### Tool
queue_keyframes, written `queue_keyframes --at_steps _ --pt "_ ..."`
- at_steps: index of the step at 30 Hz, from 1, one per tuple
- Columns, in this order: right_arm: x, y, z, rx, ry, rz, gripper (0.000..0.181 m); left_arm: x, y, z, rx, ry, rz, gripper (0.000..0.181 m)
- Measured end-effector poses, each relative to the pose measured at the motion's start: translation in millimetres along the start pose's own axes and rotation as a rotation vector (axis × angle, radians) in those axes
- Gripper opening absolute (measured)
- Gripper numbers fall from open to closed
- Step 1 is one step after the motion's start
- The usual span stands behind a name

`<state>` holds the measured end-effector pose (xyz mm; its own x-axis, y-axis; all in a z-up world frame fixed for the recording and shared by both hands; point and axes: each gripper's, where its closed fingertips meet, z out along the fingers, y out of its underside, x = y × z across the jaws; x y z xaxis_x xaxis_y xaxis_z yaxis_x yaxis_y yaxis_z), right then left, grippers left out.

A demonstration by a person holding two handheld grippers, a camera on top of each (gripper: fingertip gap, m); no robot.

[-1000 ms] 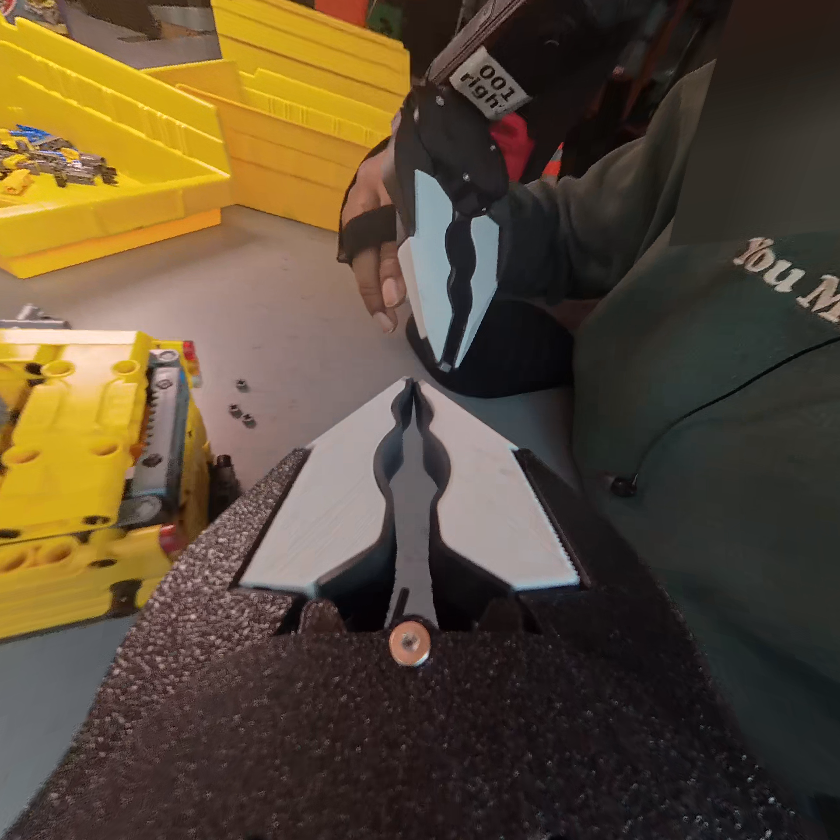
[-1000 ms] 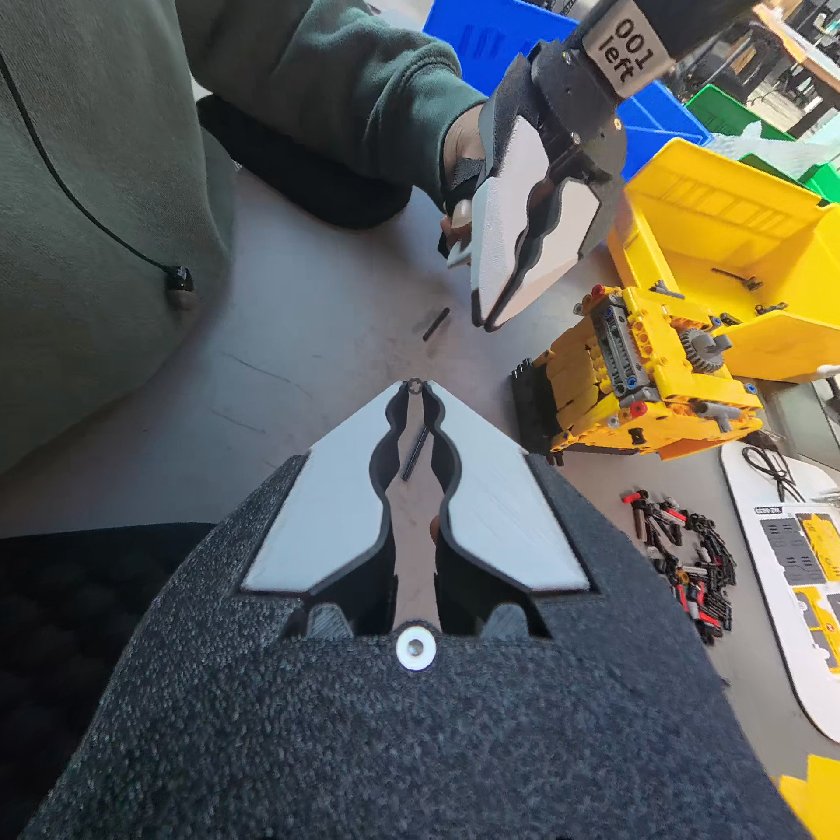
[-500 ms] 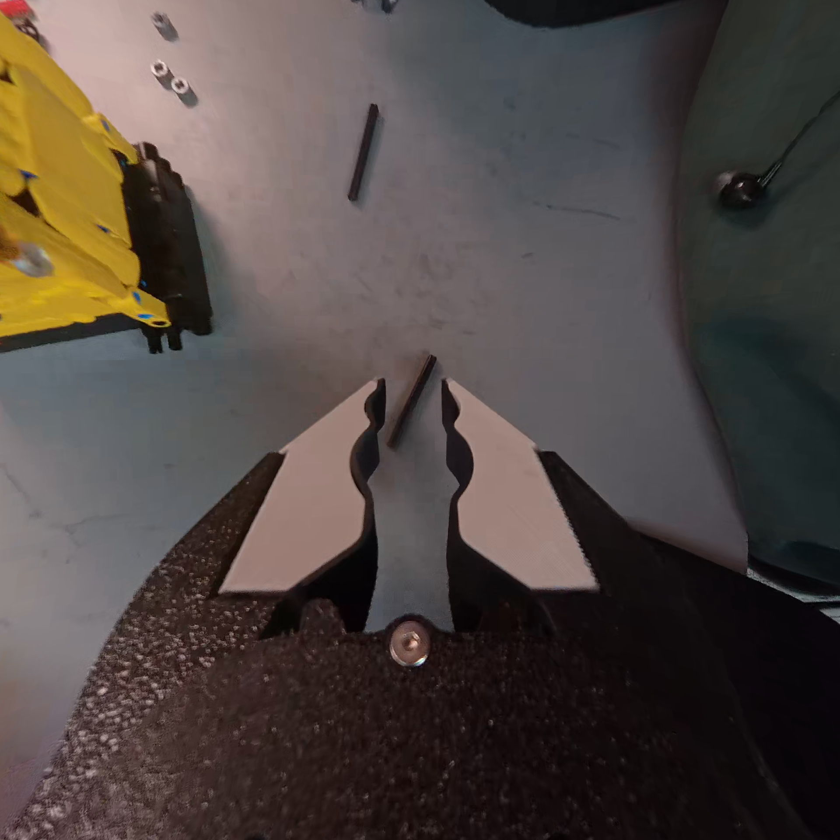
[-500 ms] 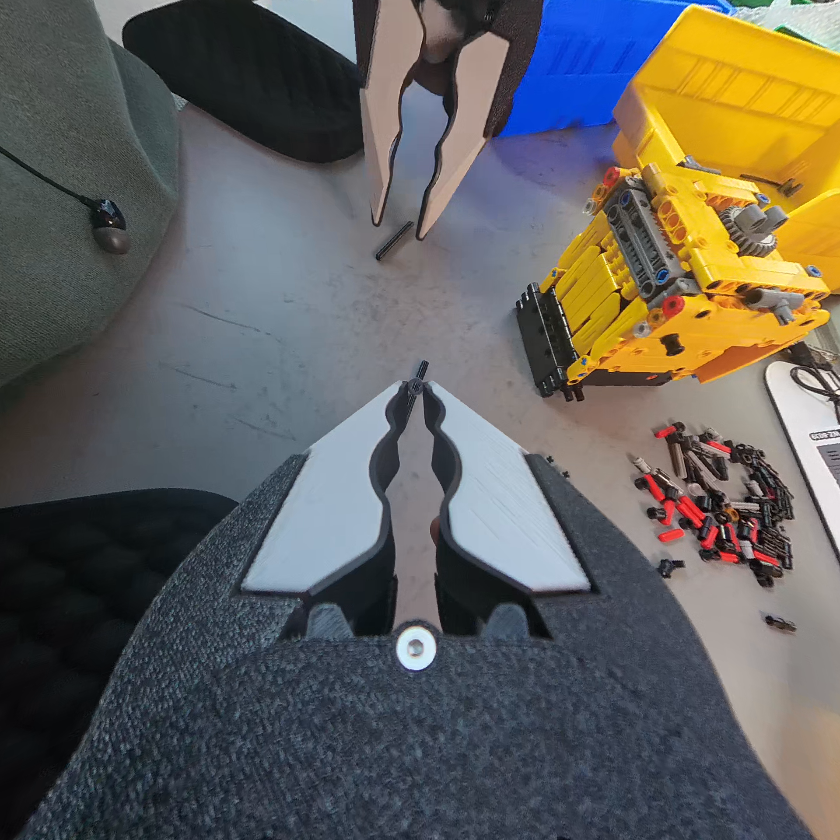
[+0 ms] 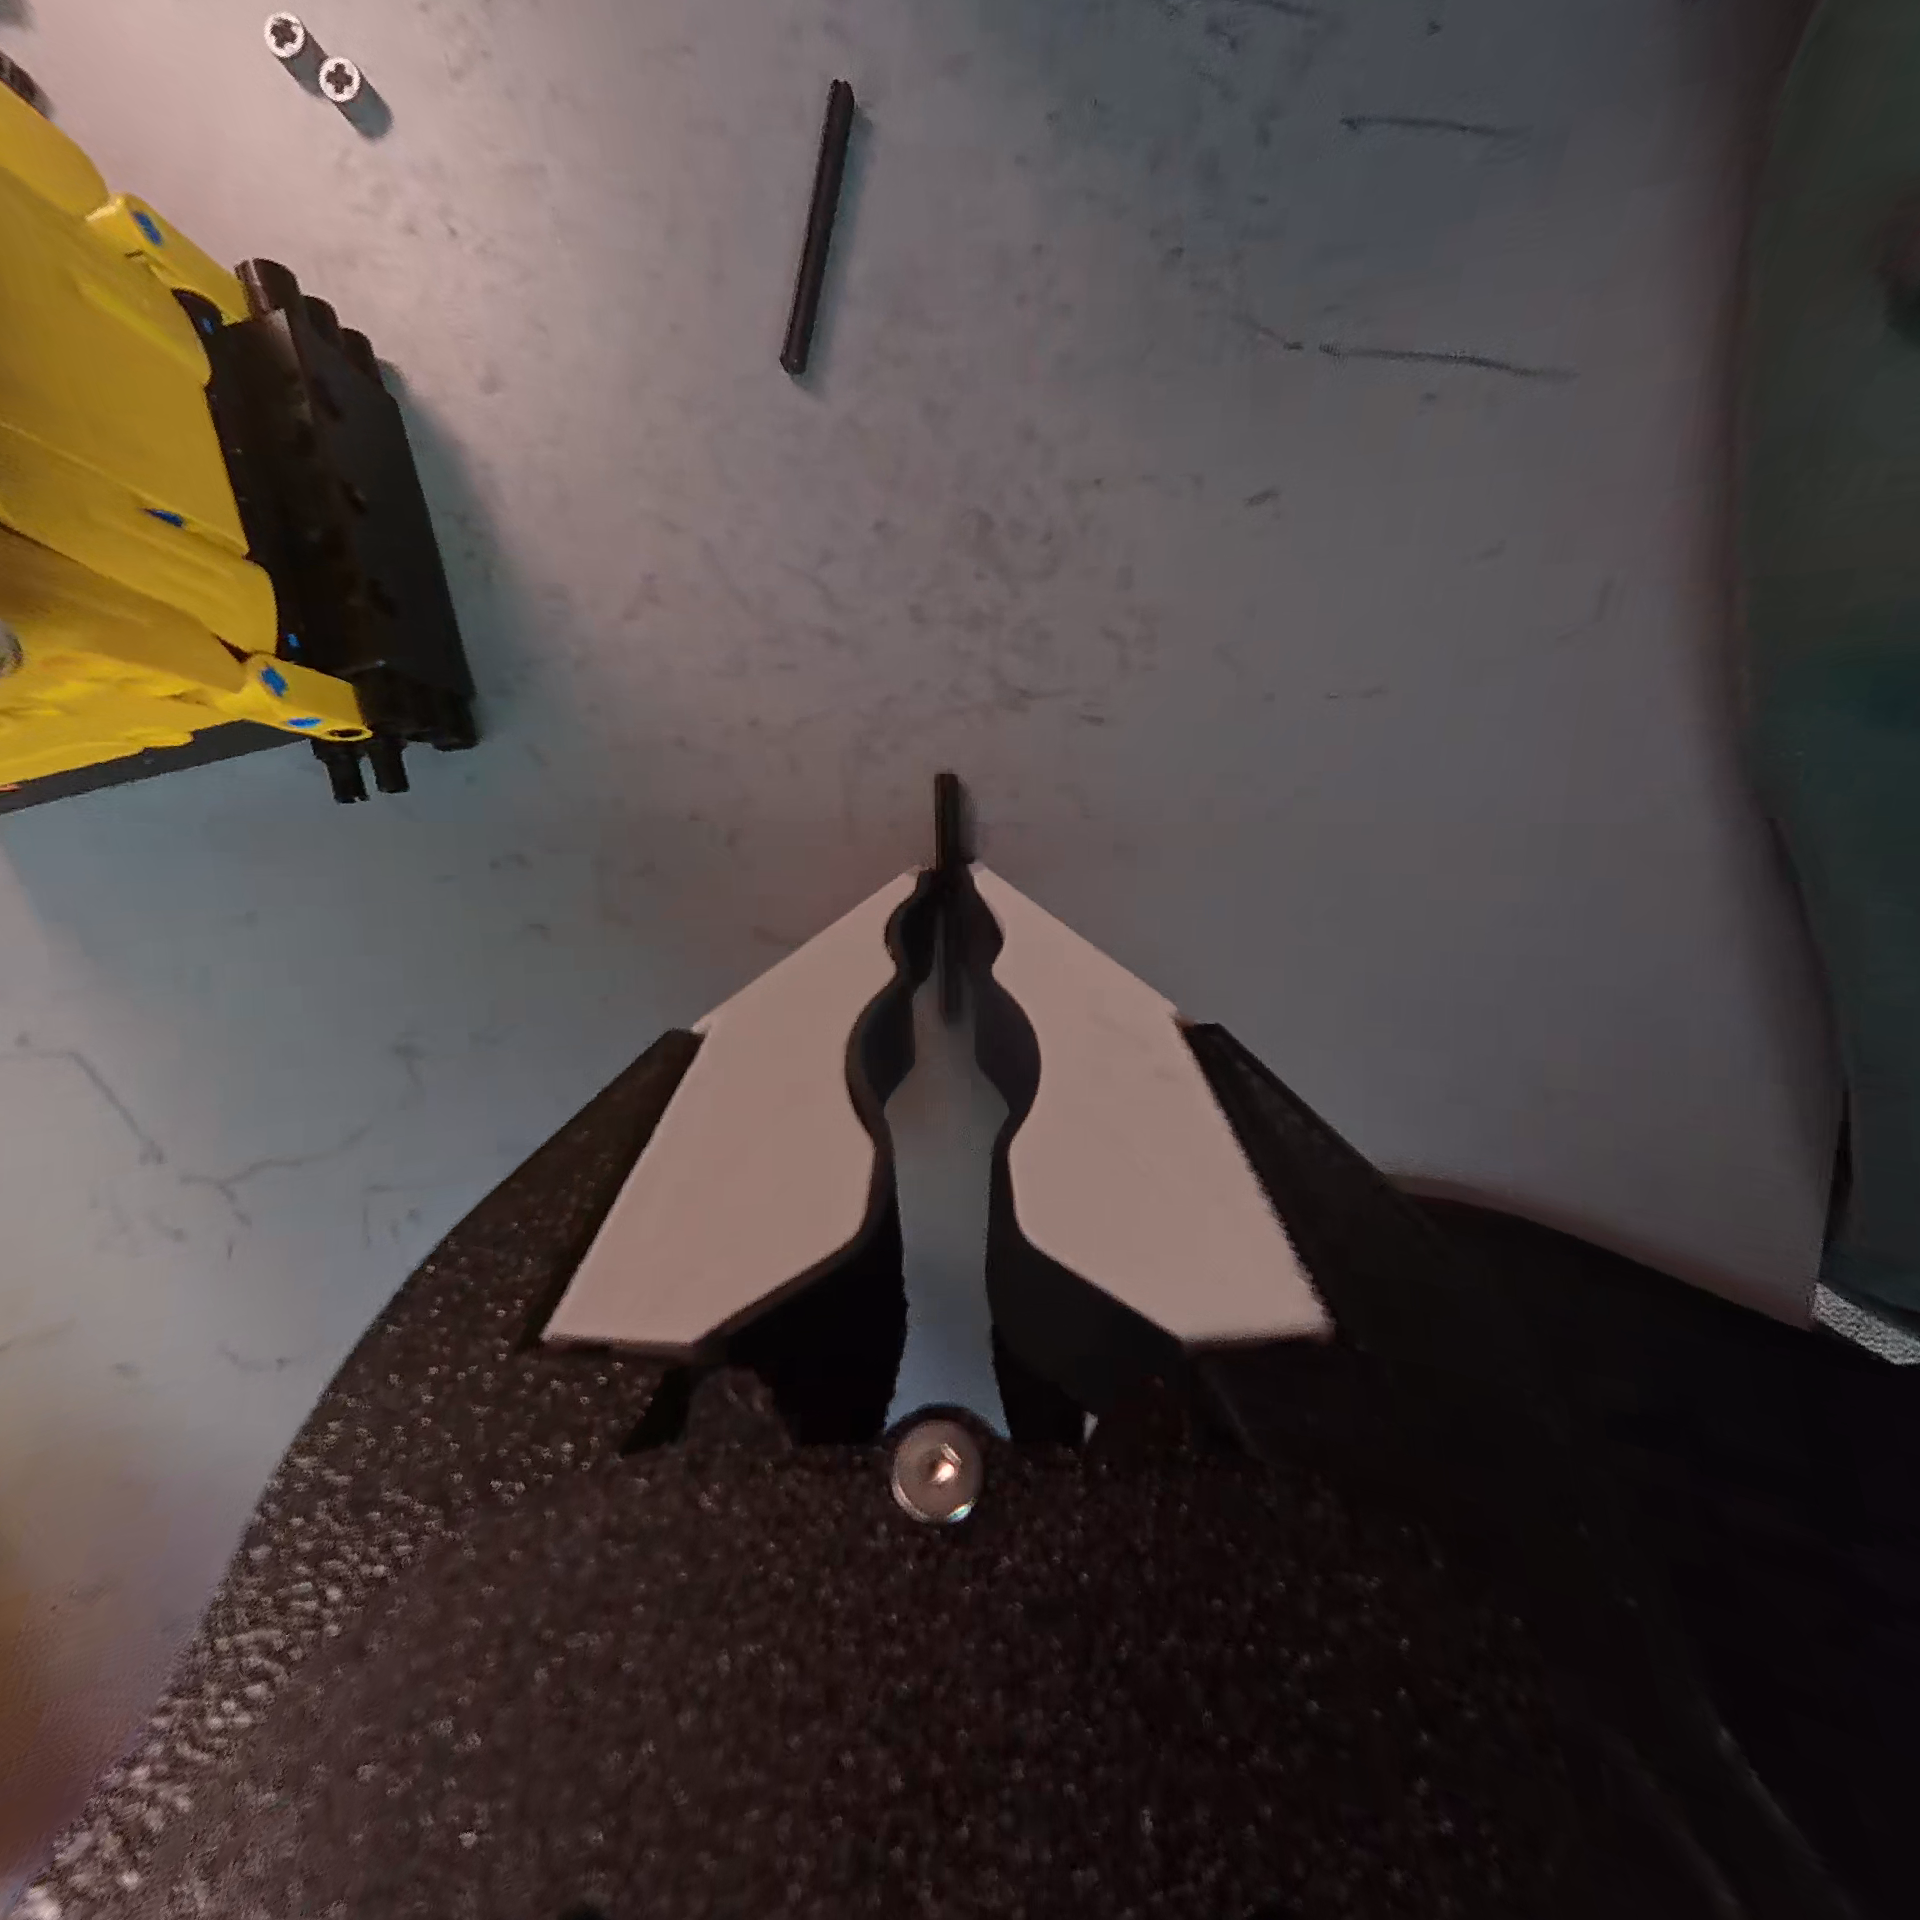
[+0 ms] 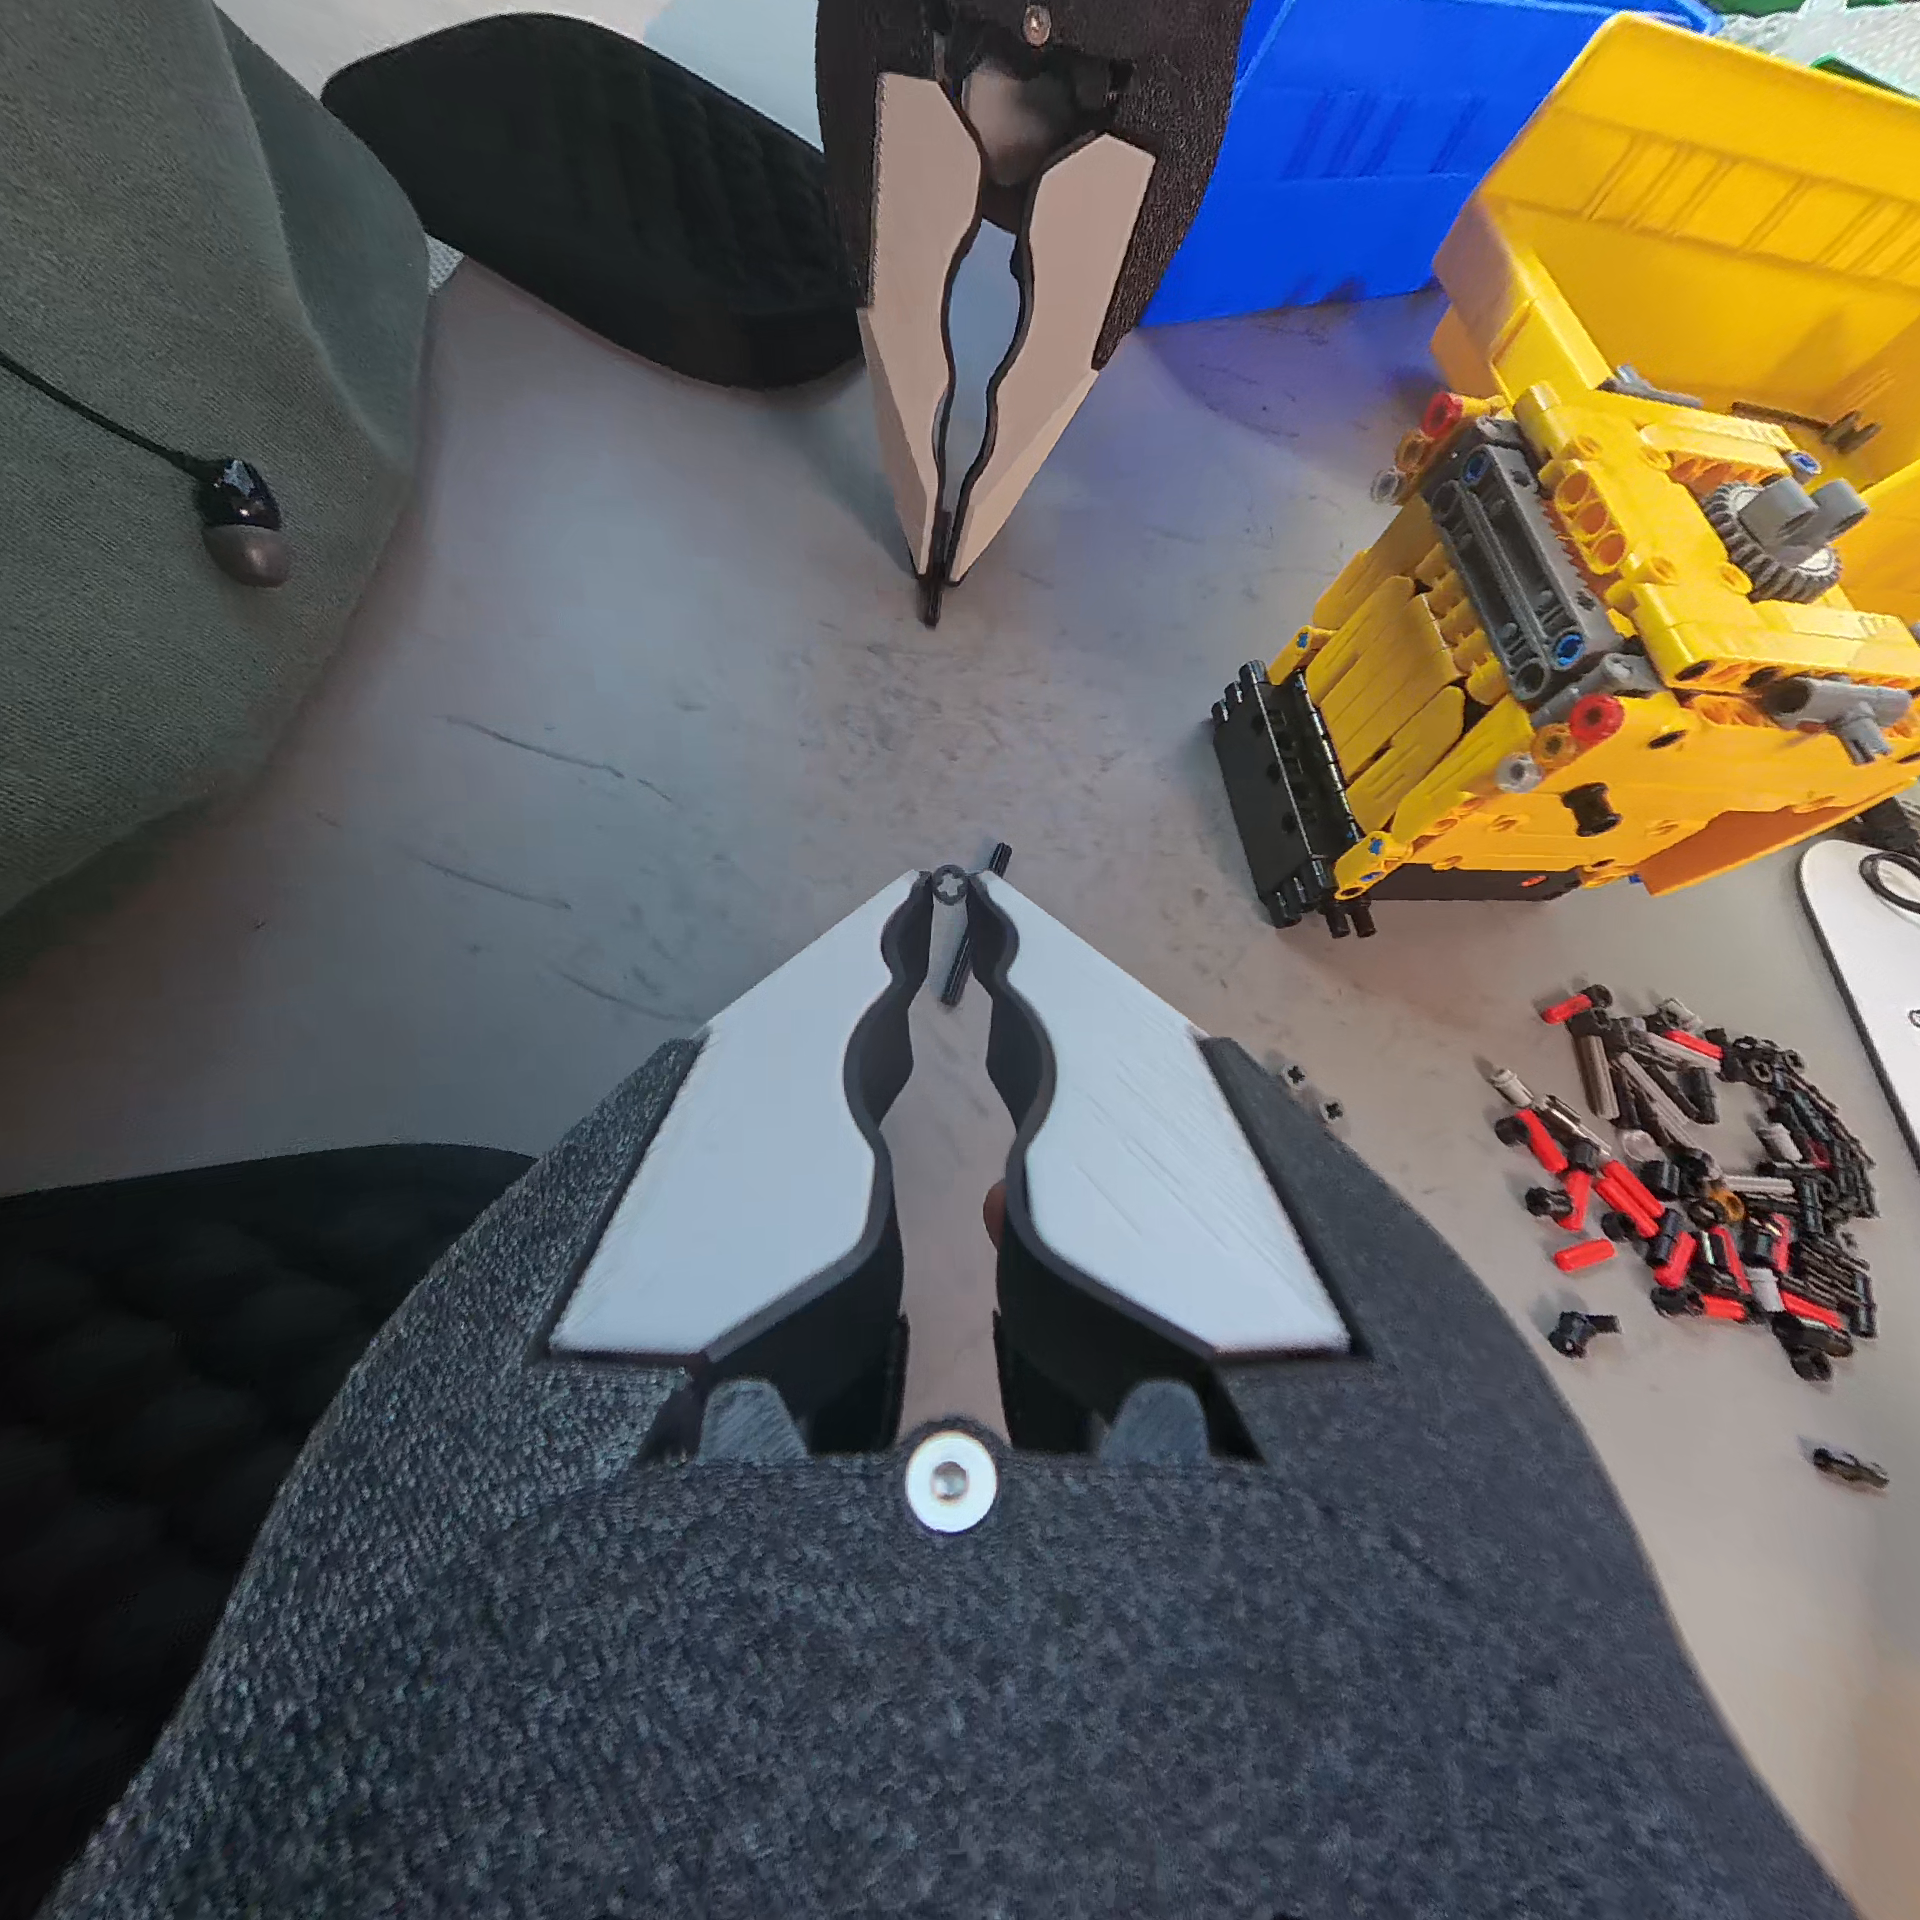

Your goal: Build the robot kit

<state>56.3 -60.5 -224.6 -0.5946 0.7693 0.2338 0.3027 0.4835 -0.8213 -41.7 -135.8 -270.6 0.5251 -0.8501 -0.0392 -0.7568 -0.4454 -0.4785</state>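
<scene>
My left gripper point(image 5: 945, 873) is shut on a thin black axle point(image 5: 947, 821), which sticks out past the tips close over the grey table. It also shows in the right wrist view point(image 6: 935, 577), pointing down with the axle point(image 6: 930, 605) at its tips. My right gripper point(image 6: 948, 883) is shut on a small dark round bush with a cross hole point(image 6: 948, 885), held above the table. A second black axle point(image 6: 971, 930) lies on the table below it, and also shows in the left wrist view point(image 5: 821, 229).
A yellow brick vehicle point(image 6: 1558, 675) stands right of both grippers, at the left in the left wrist view point(image 5: 104, 468). A pile of red and black pins point(image 6: 1714, 1195), yellow bin point(image 6: 1714, 208), blue bin point(image 6: 1340, 156), two small bushes point(image 5: 312, 57), green sleeve point(image 6: 156, 416). One gripper's finger ends stand about 15 cm off the other's.
My left gripper swung down to the table, stood open around the black axle, and has now shut on it. My right gripper stays shut on the bush and has barely moved.
</scene>
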Motion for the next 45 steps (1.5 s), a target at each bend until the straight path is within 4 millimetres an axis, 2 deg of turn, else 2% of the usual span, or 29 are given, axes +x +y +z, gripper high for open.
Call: queue_keyframes --at_steps 4,5,8,12,14,16,24,45 --pt "-1.6 -6.9 -0.3 0.027 0.000 0.003 0.006 -1.4 -1.8 0.4 -0.006 -0.010 0.039 0.003" --pt "-1.2 -9.9 -1.1 0.041 0.004 0.004 0.006 0.7 -9.3 0.8 0.042 0.006 0.027 0.003" --pt "-1.5 -28.4 -8.3 0.142 -0.001 0.029 0.006 15.0 -55.0 -5.9 0.305 0.137 -0.052 0.002" --pt "-9.2 -62.2 -27.1 0.325 -0.067 0.073 0.006 21.7 -119.0 -28.3 0.648 0.278 -0.078 0.003" --pt "-13.4 -73.5 -35.5 0.382 -0.096 0.079 0.006 23.1 -137.5 -34.9 0.749 0.348 -0.072 0.003" --pt "-16.7 -75.9 -37.1 0.380 -0.106 0.067 0.006 26.1 -146.8 -39.0 0.802 0.416 -0.071 0.003" --pt "-27.3 -72.2 -31.7 0.331 -0.136 0.032 0.006 33.9 -145.8 -33.2 0.826 0.535 -0.102 0.002" --pt "-47.4 -82.9 -29.2 0.308 -0.170 -0.054 0.006 57.2 -141.6 -42.9 0.818 0.832 -0.095 0.001"
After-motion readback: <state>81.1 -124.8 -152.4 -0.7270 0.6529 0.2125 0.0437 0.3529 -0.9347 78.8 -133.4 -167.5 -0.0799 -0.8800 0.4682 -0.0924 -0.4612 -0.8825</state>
